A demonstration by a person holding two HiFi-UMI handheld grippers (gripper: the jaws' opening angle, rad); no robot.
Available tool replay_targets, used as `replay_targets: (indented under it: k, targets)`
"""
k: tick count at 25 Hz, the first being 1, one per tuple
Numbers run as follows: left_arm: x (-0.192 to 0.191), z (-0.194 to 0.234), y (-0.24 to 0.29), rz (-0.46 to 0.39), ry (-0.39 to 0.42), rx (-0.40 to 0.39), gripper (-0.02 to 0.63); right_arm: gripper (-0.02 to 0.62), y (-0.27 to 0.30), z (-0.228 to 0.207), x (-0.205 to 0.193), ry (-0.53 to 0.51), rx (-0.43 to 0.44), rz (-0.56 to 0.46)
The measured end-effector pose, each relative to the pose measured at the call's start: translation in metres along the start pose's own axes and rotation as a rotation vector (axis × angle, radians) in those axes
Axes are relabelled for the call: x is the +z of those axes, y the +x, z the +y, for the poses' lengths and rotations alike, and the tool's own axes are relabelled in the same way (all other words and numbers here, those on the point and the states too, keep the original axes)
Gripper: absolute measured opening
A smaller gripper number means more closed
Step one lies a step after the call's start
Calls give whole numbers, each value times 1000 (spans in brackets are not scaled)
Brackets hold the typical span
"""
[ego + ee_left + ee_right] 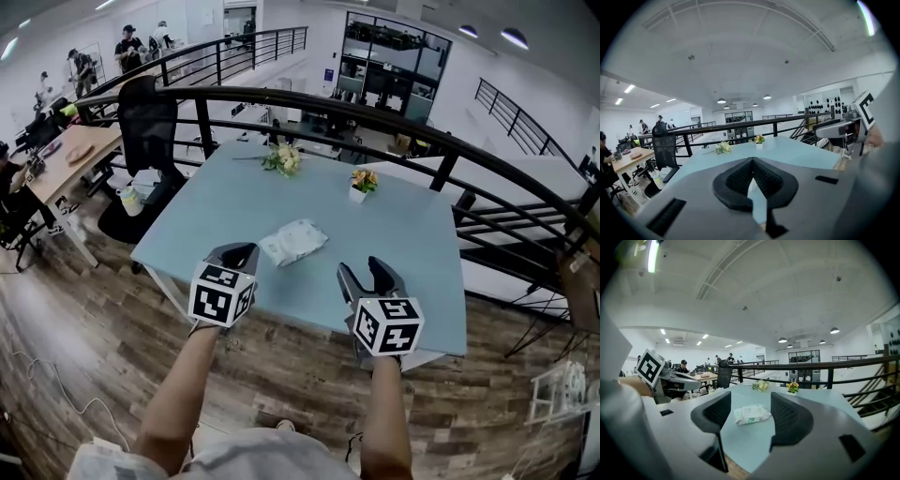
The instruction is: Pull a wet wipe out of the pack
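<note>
Your left gripper [239, 251]: fingers pressed together, nothing in them. Your right gripper [364, 269]: fingers spread wide, empty. Wet wipe pack [293, 241] lies flat on the blue table [412, 234], just ahead of both sets of fingertips, between them, untouched.

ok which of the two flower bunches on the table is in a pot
The orange one, on the right in the head view, stands in a small white pot. The pale bunch left of it shows no pot.
</note>
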State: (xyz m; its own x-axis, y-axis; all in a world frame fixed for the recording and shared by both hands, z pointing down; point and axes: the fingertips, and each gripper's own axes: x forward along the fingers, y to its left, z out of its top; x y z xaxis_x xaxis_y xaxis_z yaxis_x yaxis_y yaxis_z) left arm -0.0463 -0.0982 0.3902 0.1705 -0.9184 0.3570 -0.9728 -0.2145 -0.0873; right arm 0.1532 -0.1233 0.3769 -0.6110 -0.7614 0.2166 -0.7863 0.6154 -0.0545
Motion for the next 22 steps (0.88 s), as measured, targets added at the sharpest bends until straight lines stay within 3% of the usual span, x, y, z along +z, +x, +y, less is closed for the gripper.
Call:
replay_targets:
  k: [8, 22]
  targets:
    - [0, -3, 29, 11, -20, 25, -6, 265, 22, -25, -4, -4, 23, 12]
    - [-5, -2, 34, 24, -15, 50, -6, 273, 35, -32, -9, 14, 56, 9]
